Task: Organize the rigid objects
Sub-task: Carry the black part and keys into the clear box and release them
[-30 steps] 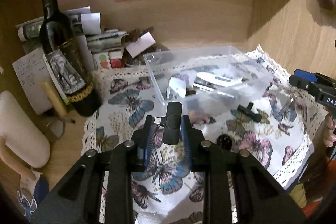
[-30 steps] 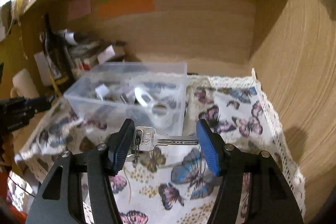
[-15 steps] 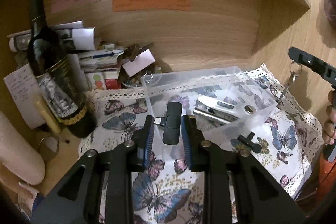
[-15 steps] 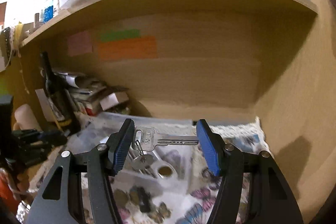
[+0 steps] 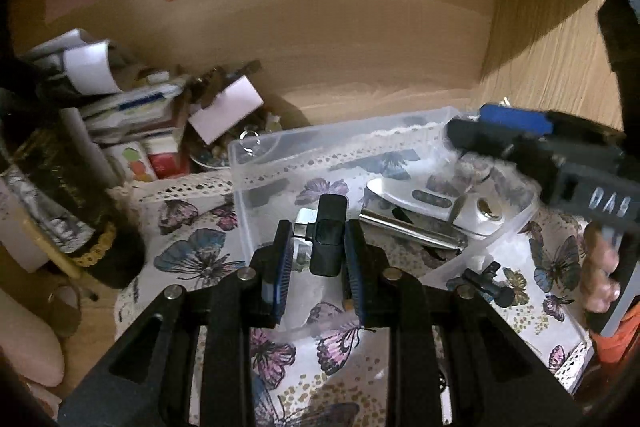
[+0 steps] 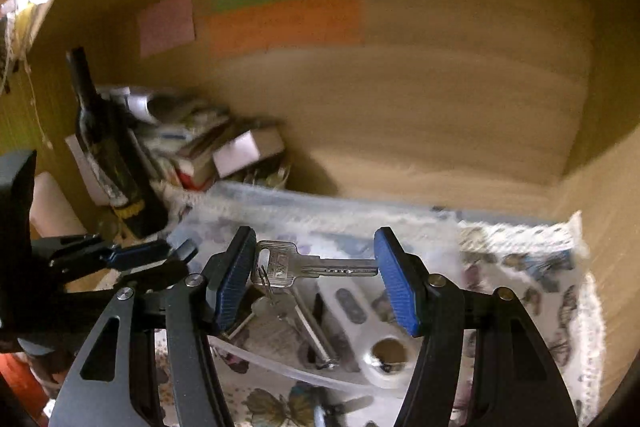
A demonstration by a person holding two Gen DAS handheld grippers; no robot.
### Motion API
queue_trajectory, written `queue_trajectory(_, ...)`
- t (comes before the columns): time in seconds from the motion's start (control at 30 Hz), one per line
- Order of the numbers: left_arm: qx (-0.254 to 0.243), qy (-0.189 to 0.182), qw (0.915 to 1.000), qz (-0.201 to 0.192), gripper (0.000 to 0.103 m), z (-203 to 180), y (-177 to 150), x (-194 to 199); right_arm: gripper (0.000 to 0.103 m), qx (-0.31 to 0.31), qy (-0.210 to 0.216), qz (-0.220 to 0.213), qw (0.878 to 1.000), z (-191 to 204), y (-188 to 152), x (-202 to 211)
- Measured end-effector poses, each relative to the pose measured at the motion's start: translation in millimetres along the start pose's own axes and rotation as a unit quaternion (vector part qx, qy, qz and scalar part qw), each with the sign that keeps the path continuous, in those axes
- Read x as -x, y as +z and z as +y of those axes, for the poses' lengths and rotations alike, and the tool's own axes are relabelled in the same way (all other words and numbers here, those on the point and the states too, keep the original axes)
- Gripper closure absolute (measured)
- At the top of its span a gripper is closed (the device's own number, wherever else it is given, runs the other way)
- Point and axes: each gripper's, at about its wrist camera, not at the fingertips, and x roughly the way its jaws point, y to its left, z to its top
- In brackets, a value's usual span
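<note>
My left gripper (image 5: 316, 259) is shut on a small black USB adapter (image 5: 327, 235) and holds it over the near left part of the clear plastic bin (image 5: 256, 163). My right gripper (image 6: 316, 281) is shut on a silver key (image 6: 304, 266), gripped end to end, with more keys hanging from its ring, above the bin (image 6: 320, 211). The right gripper also shows in the left wrist view (image 5: 520, 143), over the bin's right side. In the bin lie a white metal opener (image 5: 436, 197) and other metal pieces.
A dark wine bottle (image 5: 52, 187) stands at the left beside a heap of papers and boxes (image 5: 152, 115). A small black part (image 5: 486, 281) lies on the butterfly cloth (image 5: 192, 251) right of the bin. Wooden walls close the back and right.
Both grippers moved forward and over the bin. The right gripper with the key dropped from a raised position to just above the bin's contents. Both grips are unchanged.
</note>
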Motion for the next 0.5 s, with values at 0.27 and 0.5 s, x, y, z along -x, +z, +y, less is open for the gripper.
queue_trajectory(0.27,0.005,-0.007,0.9997,0.022,0.077,2,-2,-16,0.045,-0.001,0.006,0.065,0.998,0,-15,-39)
queue_trajectory(0.5,0.010,-0.010,0.9998,0.010,0.075,3,-1,-5,0.044,0.007,0.002,0.074,0.997,3,-16,-34)
